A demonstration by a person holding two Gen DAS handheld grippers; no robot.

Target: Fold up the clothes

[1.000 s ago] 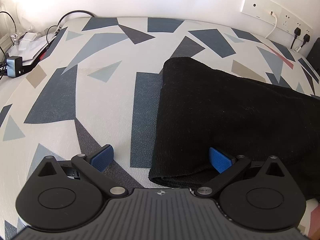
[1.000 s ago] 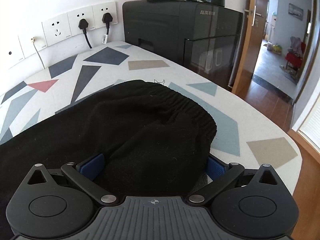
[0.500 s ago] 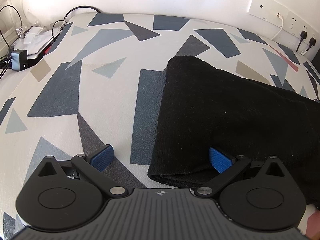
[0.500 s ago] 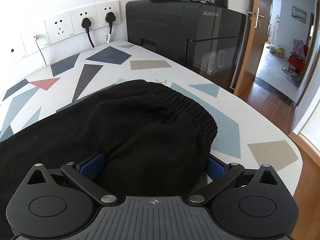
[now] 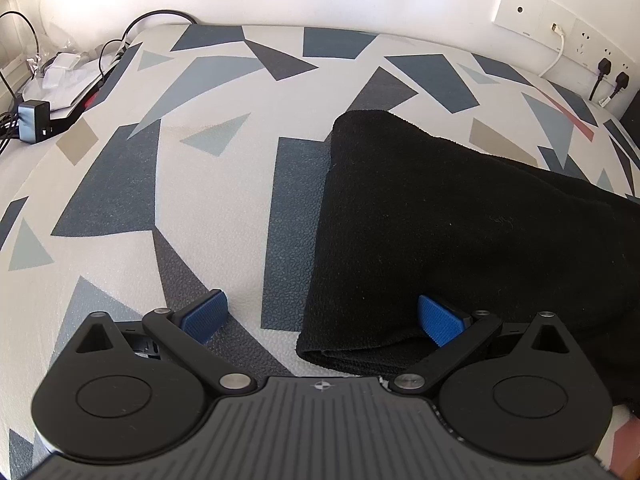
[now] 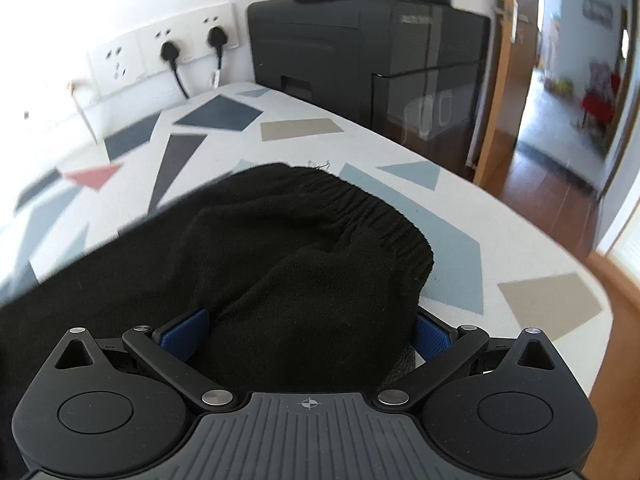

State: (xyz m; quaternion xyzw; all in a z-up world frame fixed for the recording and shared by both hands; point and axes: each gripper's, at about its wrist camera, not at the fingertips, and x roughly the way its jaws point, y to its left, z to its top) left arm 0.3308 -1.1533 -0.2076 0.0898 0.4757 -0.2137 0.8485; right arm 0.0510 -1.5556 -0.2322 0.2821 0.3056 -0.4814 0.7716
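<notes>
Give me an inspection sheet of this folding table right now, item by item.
Surface: patterned tablecloth, flat.
Job's things: black garment lying folded lengthwise, elastic waistband at the right end.
Clutter: papers and charger at the far left corner.
Grippers: left gripper open at the garment's corner; right gripper open, straddling bunched fabric.
Cables: plugs in wall sockets.
Surroundings: black appliance, open door.

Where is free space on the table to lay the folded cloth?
Left of the black garment, the patterned table is bare up to the cables and charger. A narrower strip lies between its waistband and the black appliance.
</notes>
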